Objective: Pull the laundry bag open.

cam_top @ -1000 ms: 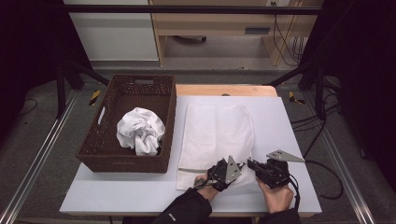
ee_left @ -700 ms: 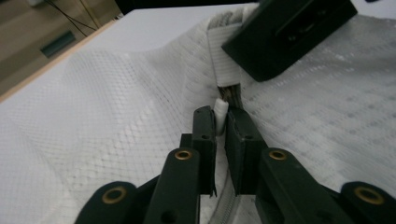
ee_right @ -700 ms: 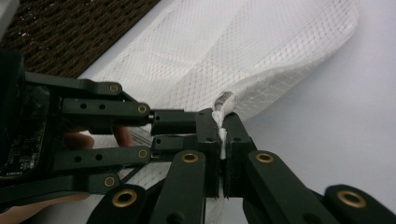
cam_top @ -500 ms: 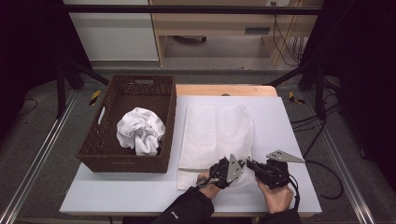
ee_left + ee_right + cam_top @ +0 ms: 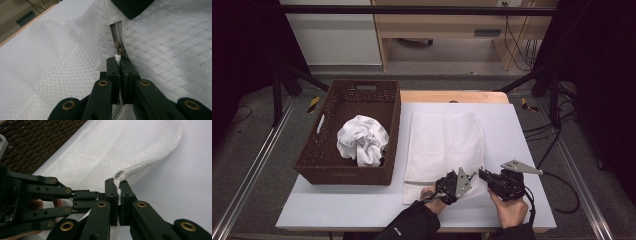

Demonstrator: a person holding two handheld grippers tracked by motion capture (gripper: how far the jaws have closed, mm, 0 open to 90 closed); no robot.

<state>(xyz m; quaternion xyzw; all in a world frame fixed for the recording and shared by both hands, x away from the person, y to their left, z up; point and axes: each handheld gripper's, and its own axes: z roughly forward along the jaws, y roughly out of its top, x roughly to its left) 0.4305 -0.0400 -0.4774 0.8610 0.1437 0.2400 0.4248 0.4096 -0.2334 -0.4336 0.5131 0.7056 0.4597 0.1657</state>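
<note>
Flat white mesh zippered laundry bag (image 5: 444,147) lies on the white table top (image 5: 512,130), near edge at both grippers. Left gripper (image 5: 119,65) is clenched on the bag's white fabric just short of the metal zipper slider (image 5: 119,47), which sits directly ahead of its tips. Right gripper (image 5: 117,187) is clamped on a bunched corner of the same mesh, with the left gripper touching-close on its left. Beyond the left gripper, a dark brown woven basket (image 5: 324,150) holds a crumpled white cloth (image 5: 362,140).
</note>
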